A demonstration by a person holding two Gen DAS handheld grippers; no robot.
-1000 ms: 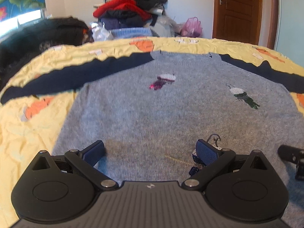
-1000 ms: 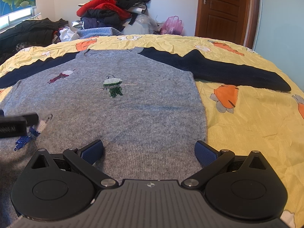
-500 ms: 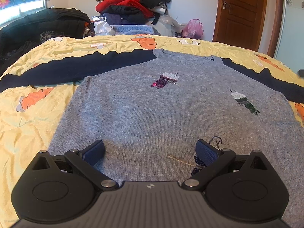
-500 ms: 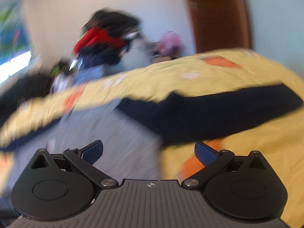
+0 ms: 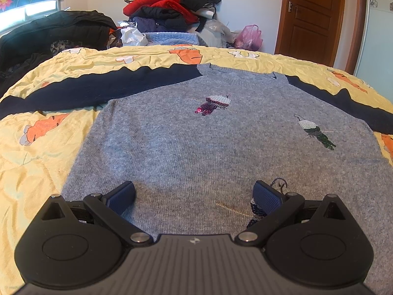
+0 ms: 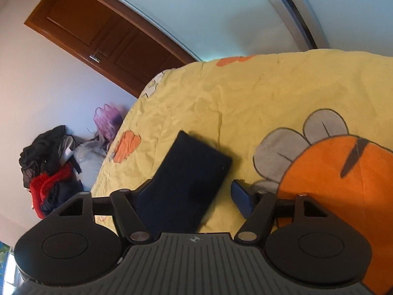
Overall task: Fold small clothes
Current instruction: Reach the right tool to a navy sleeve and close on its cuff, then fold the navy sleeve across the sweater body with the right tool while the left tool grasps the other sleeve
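Note:
A grey knit sweater (image 5: 196, 147) with sequin birds lies flat, front up, on the yellow bed cover (image 5: 36, 159), its navy sleeves (image 5: 98, 91) spread out to both sides. My left gripper (image 5: 194, 194) hovers open over the sweater's lower hem, nothing pinched. In the right wrist view the picture is rolled sideways. There the navy sleeve's cuff end (image 6: 194, 167) lies between the fingers of my right gripper (image 6: 194, 194), whose jaws are closing. A gap still shows between the cuff and the right pad (image 6: 240, 199).
A heap of red, black and blue clothes (image 5: 169, 9) stands beyond the bed's far edge, with a pink bag (image 5: 249, 36) beside it. Dark garments (image 5: 56, 32) lie at the far left. A brown door (image 5: 312, 17) is at the back right.
My right gripper has swung from the sweater's hem out to the end of the right sleeve, rolled sideways, and its jaws have narrowed. Its tip has left the left wrist view. The left gripper stayed put.

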